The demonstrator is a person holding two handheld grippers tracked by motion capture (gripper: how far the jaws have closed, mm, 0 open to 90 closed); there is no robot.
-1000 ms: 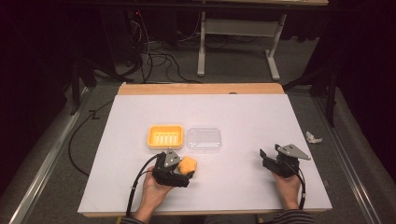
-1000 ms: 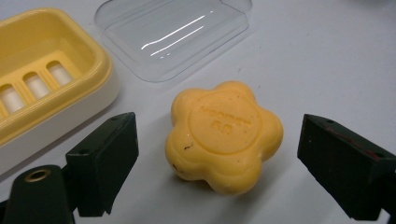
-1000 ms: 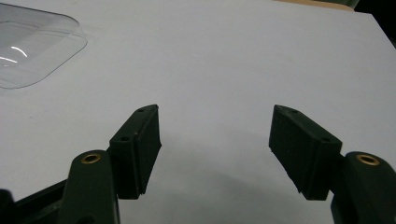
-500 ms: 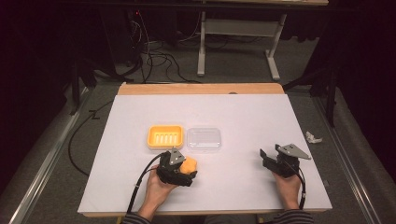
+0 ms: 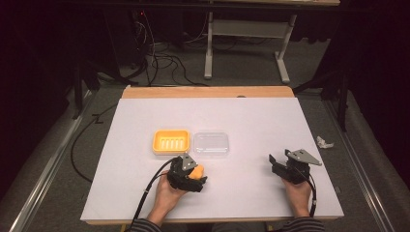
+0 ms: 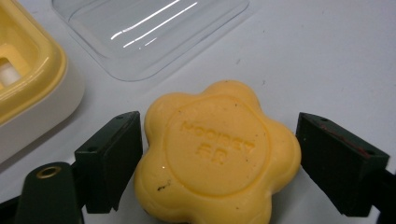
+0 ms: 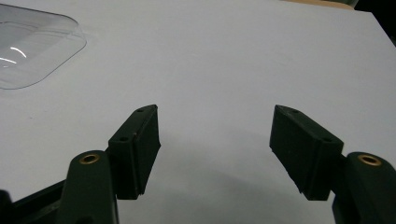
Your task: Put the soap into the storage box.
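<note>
The yellow rectangular plastic soap dish (image 5: 170, 141) lies on the white table (image 5: 251, 116), the clear plastic lid (image 5: 211, 144) just beside it on the right. The yellow flower-shaped soap bar (image 5: 196, 172) sits in front of them, between the left gripper (image 5: 191, 175) jaws. The right gripper (image 5: 280, 166) stands well apart to the right.

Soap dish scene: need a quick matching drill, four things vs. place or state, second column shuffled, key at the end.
Things:
1. flower-shaped soap
2. yellow soap dish
3. clear lid
4. right tongs

Places or states:
A. open, nothing between the jaws
B. lying flat just right of the dish
C. between the jaws of the left tongs, which have just been closing
D. on the table, left of the lid

Pairs: 1-C, 2-D, 3-B, 4-A
</note>
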